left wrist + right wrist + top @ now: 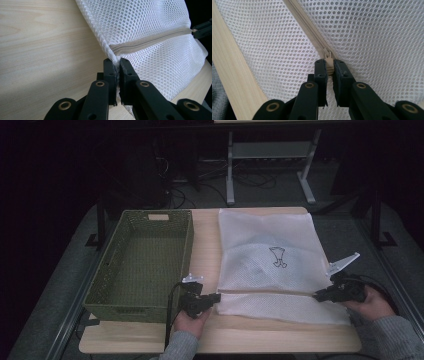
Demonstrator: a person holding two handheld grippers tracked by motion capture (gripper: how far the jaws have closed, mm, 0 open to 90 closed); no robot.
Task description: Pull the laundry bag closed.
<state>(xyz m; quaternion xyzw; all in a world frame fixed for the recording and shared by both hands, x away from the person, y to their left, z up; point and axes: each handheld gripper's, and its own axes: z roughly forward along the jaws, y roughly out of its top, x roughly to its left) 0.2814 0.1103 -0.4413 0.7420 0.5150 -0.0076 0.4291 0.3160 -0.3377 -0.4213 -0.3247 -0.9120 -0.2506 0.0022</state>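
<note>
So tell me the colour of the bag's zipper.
Beige zipper on the white mesh bag; clearest in the right gripper view.

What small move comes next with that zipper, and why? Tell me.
Probably draw the right gripper along the zipper toward the left gripper. It is shut on the zipper pull, while the left one pinches the mesh bag at the zipper's other end, bracing it.

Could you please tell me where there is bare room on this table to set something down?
Bare wood: the strip between the green basket and the mesh bag, and the near edge of the table. The basket is also empty. The right half is crowded by the bag.
</note>
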